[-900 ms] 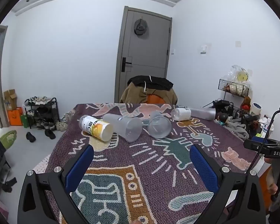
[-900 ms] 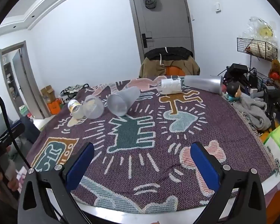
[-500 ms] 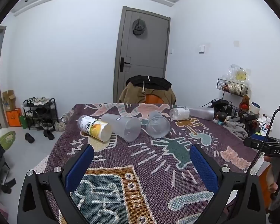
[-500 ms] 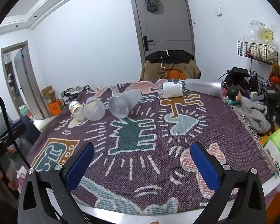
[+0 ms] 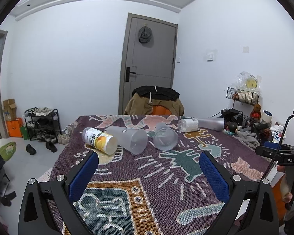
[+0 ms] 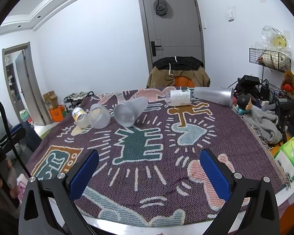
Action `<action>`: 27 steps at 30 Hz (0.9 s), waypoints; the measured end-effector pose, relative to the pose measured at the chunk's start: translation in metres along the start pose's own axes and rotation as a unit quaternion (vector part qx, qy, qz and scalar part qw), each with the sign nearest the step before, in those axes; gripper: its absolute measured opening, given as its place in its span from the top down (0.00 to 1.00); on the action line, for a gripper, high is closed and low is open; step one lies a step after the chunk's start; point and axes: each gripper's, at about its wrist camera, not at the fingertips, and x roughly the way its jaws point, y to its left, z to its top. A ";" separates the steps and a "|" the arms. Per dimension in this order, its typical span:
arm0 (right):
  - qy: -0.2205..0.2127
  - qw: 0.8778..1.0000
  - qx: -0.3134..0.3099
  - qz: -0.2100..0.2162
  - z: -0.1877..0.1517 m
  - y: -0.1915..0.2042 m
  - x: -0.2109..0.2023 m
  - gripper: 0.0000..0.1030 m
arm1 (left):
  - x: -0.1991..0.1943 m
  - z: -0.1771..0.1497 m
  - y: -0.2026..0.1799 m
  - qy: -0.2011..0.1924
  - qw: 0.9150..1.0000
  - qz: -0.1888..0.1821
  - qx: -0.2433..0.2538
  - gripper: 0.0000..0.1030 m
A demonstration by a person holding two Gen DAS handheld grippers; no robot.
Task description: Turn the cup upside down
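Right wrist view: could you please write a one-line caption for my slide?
Open right gripper hovers above a patterned tablecloth where three frosted cups and two labelled bottles lie on their sides.

We're seeing open cloth (image 5: 147,176) between our spread left gripper (image 5: 148,169) and the toppled row: labelled bottle (image 5: 100,141), frosted cup (image 5: 129,140), clear cup (image 5: 164,139) lying nearly touching. White bottle (image 6: 179,97) and tall tumbler (image 6: 213,96) are crowding the far edge.

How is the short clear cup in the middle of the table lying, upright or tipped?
Tipped. The short clear cup lies on its side on the patterned cloth, its open mouth facing the camera, between the taller frosted cup and a white-labelled bottle.
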 end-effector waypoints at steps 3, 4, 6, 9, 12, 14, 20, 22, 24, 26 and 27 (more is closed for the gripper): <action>-0.002 1.000 -0.004 -0.002 -0.001 0.002 0.000 0.00 | -0.001 -0.001 -0.001 -0.003 1.000 -0.002 0.006 0.00; -0.003 1.000 -0.005 -0.002 -0.002 0.003 0.000 0.00 | -0.001 0.000 -0.002 -0.004 1.000 0.001 0.008 0.00; -0.004 1.000 -0.005 -0.003 -0.002 0.002 0.000 0.00 | 0.000 0.000 -0.002 -0.003 1.000 0.002 0.010 0.00; -0.004 1.000 -0.006 -0.002 -0.003 0.003 -0.001 0.00 | 0.000 -0.001 -0.002 0.001 1.000 0.001 0.008 0.00; -0.005 1.000 -0.006 -0.003 -0.003 0.002 -0.001 0.00 | 0.001 -0.002 -0.001 0.003 1.000 -0.003 0.005 0.00; -0.005 1.000 -0.005 -0.004 -0.003 0.002 -0.001 0.00 | 0.000 -0.001 -0.001 0.001 1.000 -0.002 0.004 0.00; -0.009 1.000 -0.004 -0.007 -0.003 0.001 -0.003 0.00 | -0.002 -0.001 -0.004 -0.001 1.000 -0.007 0.003 0.00; -0.009 1.000 -0.002 -0.006 -0.003 -0.001 -0.003 0.00 | -0.002 0.000 -0.005 0.000 1.000 -0.007 0.006 0.00; -0.010 1.000 -0.001 -0.005 -0.003 -0.001 -0.004 0.00 | -0.002 0.001 -0.006 0.000 1.000 -0.008 0.007 0.00; -0.011 1.000 -0.002 -0.006 -0.003 0.000 -0.004 0.00 | -0.003 0.001 -0.007 0.000 1.000 -0.008 0.009 0.00; -0.011 1.000 -0.002 -0.005 -0.003 0.000 -0.004 0.00 | -0.003 0.001 -0.008 0.000 1.000 -0.008 0.011 0.00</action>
